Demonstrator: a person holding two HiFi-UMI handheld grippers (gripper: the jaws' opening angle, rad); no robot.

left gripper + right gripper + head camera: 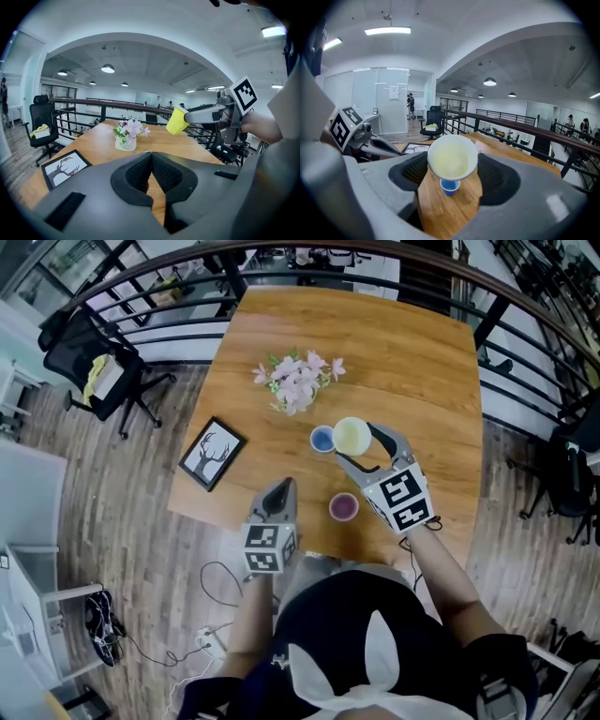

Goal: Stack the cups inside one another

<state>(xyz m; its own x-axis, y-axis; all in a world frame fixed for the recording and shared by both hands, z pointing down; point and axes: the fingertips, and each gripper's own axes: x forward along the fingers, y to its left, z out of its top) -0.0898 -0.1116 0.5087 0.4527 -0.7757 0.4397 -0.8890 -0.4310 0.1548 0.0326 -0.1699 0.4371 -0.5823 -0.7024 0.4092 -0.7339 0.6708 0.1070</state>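
Right claw (356,448): clenched on yellow cup (452,159), aloft.
Blue cup (449,186): on table (412,362), beneath its jaws.
Left claw (151,166): jaws together, empty.
Purple cup (343,506): between both claws.

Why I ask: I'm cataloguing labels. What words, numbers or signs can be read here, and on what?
No words or numbers are readable in any view.
Two black-and-white marker cubes: square code patterns only, no letters.
White paper sheet on the glass wall: too small to read.
Black-framed antler picture: a drawing, no text.
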